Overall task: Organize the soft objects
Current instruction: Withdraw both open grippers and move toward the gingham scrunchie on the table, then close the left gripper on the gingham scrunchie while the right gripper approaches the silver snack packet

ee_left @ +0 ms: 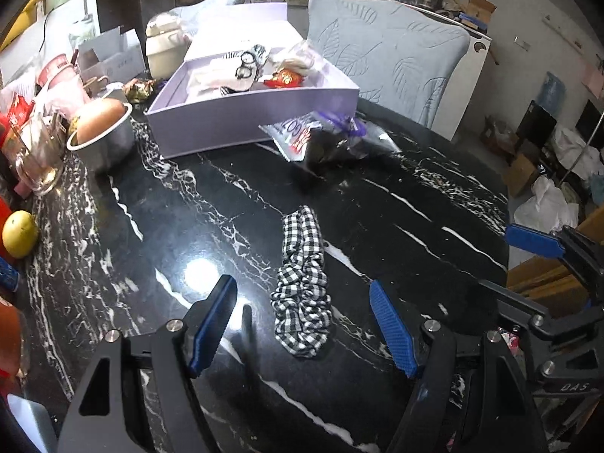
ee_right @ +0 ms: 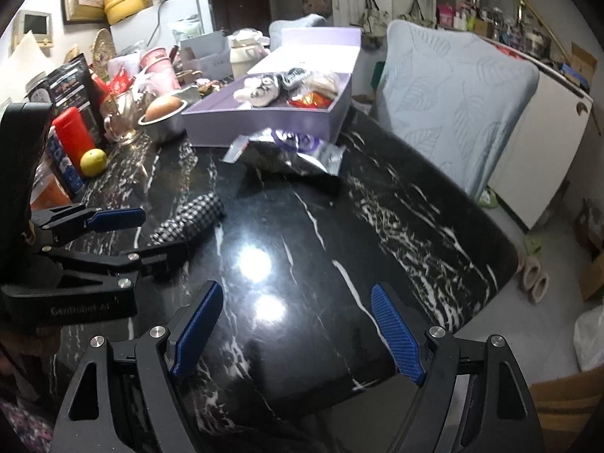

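A black-and-white checked scrunchie [ee_left: 302, 283] lies on the black marble table [ee_left: 188, 226], straight between the fingers of my open, empty left gripper [ee_left: 304, 324]. It also shows in the right wrist view [ee_right: 188, 221], just past the left gripper [ee_right: 124, 238]. A lavender box [ee_left: 249, 117] at the back holds soft items and snack packets; it also shows in the right wrist view [ee_right: 264, 117]. My right gripper [ee_right: 296, 328] is open and empty over bare table, right of the left one [ee_left: 536, 239].
A crumpled foil snack bag [ee_left: 328, 139] lies in front of the box. A steel pot [ee_left: 102, 136], a glass, a lemon [ee_left: 19, 234] and clutter crowd the left edge. A chair with a blue cover [ee_left: 385, 53] stands behind the table.
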